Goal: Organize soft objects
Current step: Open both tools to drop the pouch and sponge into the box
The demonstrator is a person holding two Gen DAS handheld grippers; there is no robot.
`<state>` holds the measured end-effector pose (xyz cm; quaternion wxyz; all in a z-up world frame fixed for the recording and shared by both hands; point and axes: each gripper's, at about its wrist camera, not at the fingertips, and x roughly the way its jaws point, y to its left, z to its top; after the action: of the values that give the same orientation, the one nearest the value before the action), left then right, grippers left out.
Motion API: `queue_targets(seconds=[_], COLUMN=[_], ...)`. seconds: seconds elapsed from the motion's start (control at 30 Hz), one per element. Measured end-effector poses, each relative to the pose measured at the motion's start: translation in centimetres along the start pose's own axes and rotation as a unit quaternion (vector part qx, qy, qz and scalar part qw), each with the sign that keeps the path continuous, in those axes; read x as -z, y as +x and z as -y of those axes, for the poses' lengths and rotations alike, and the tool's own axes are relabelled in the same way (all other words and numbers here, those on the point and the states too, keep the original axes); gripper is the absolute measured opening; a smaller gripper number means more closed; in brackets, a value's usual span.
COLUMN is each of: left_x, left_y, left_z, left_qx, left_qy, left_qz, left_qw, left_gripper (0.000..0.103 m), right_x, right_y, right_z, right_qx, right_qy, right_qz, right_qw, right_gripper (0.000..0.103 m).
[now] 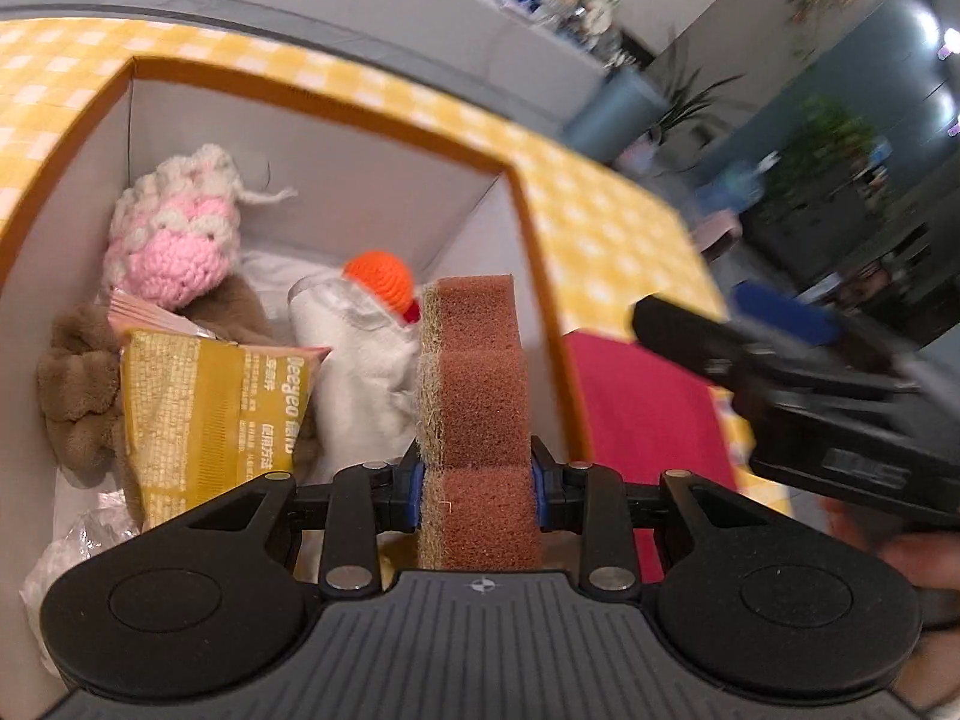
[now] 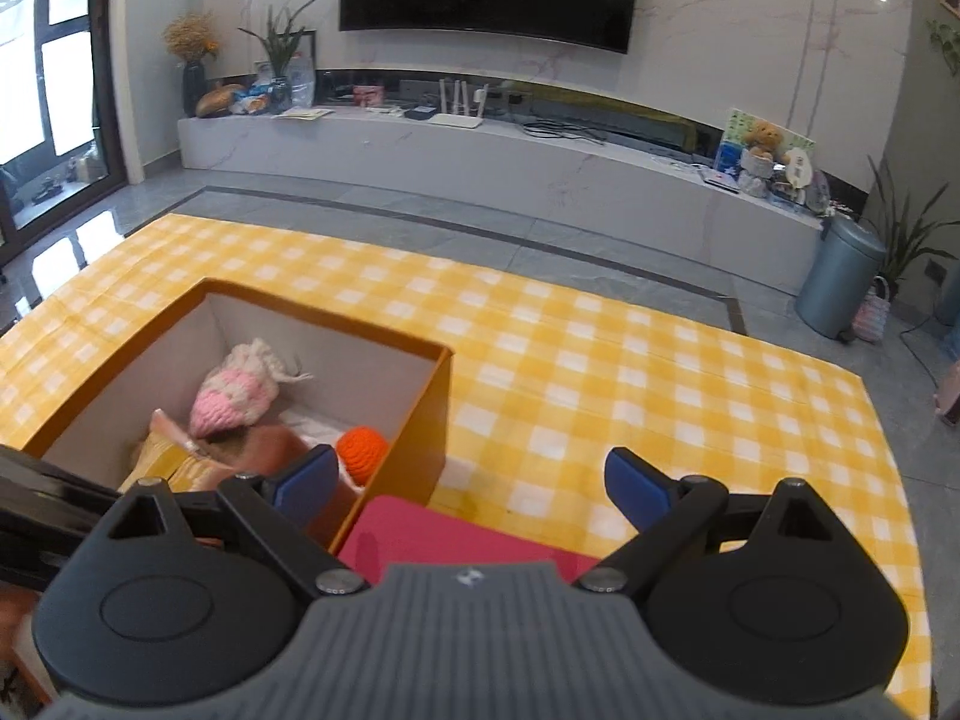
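The left gripper [image 1: 478, 480] was clamped on a brown sponge [image 1: 474, 384], its blue pads pressed against the sponge's two sides, the sponge standing on end above the right part of the open box [image 1: 114, 138]. The box, orange outside and white inside, sat on a yellow checked cloth [image 2: 600, 360]. It already held a pink and white crochet piece [image 1: 174, 240], an orange crochet ball [image 1: 379, 276], a white cloth [image 1: 360, 372], a brown furry item [image 1: 78, 390] and a yellow packet [image 1: 210, 414]. The right gripper [image 2: 471, 486] hung just right of the box with its jaws wide apart and nothing between them, above a red mat [image 2: 444, 540] lying against the box's near corner. Most of the sorting looked done: several soft things lay inside, the sponge was not yet released, and no other loose soft object showed on the cloth, though the near side was hidden.
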<state>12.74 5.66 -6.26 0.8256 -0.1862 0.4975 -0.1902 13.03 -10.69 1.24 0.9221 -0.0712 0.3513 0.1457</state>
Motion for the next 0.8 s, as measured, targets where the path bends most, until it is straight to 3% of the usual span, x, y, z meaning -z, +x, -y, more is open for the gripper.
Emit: queue_targets(seconds=[0.1, 0.23, 0.43, 0.57, 0.6, 0.63, 0.8], left_x=[0.4, 0.6, 0.1, 0.4, 0.5, 0.6, 0.4], left_y=[2.0, 2.7, 3.0, 1.0, 0.3, -0.5, -4.7], left_z=[0.6, 1.8, 0.8, 1.3, 1.5, 1.6, 1.0], left_qx=[-0.037, -0.079, -0.071, -0.067, -0.077, -0.082, -0.06], left_qy=[0.004, 0.028, 0.016, 0.037, 0.045, 0.052, 0.076], left_qz=[-0.007, 0.017, 0.021, 0.059, 0.072, 0.086, 0.13], left_qw=[0.9993, 0.9963, 0.9971, 0.9953, 0.9934, 0.9916, 0.9869], left_gripper=[0.035, 0.035, 0.045, 0.072, 0.09, 0.098, 0.1], right_x=[0.4, 0.9, 1.1, 1.2, 1.2, 1.1, 0.7], right_y=[-0.2, -0.4, -1.0, -1.8, -2.0, -2.2, -3.3], right_z=[-0.1, 0.2, 1.3, 1.2, 1.1, 1.1, 0.7], right_qx=[-0.008, -0.014, -0.012, -0.009, -0.009, -0.006, 0.0], right_qy=[-0.003, 0.004, 0.029, 0.025, 0.024, 0.022, 0.019], right_qz=[0.003, 0.01, 0.014, 0.019, 0.02, 0.021, 0.032], right_qw=[1.0, 1.0, 0.999, 0.999, 0.999, 1.0, 0.999], right_gripper=[0.093, 0.092, 0.091, 0.091, 0.091, 0.091, 0.092])
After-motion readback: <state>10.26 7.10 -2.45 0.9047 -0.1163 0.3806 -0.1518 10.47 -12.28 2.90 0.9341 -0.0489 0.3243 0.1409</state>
